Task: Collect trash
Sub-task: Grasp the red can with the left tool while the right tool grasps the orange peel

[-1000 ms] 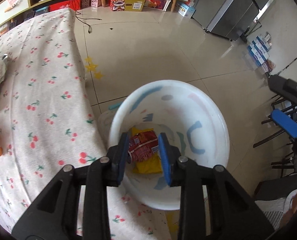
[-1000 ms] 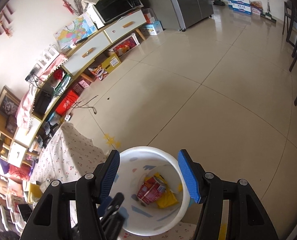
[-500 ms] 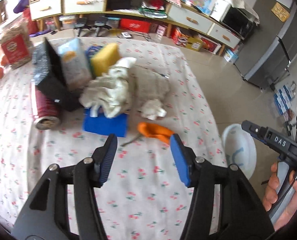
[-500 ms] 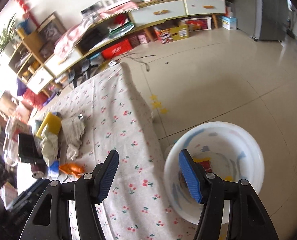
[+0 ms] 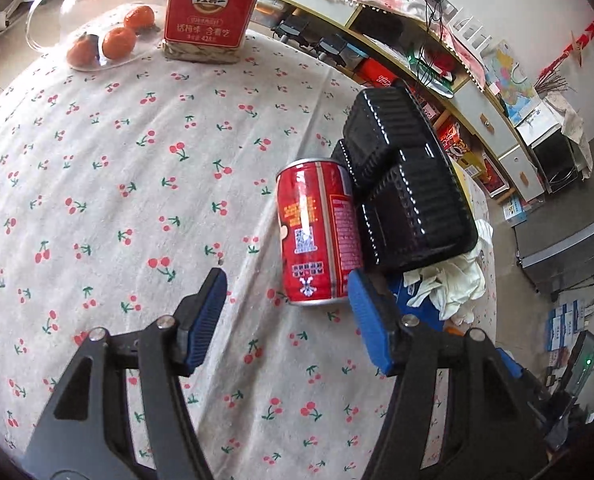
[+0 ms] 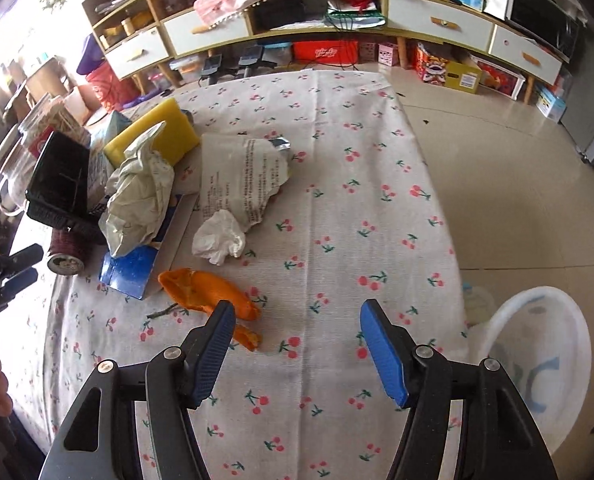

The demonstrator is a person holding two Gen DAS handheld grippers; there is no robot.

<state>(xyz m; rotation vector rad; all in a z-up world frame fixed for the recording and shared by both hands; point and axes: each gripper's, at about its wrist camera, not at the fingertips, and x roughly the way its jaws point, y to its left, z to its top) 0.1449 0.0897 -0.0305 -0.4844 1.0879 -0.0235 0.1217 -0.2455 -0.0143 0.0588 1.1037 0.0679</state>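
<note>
On the cherry-print tablecloth, a red metal drink can lies on its side against a black plastic tray. The left gripper is opening just below the can, holding nothing. The right gripper is wide apart and empty, near an orange peel.

Glossy red metal can; ribbed shiny black plastic trays; matt woven cherry-print cloth; crumpled paper; clear glass jar, far left.

upper left of the left wrist view: the red jar label reads "活力味 合着吃", perhaps, and "428"; can print unreadable.
</note>
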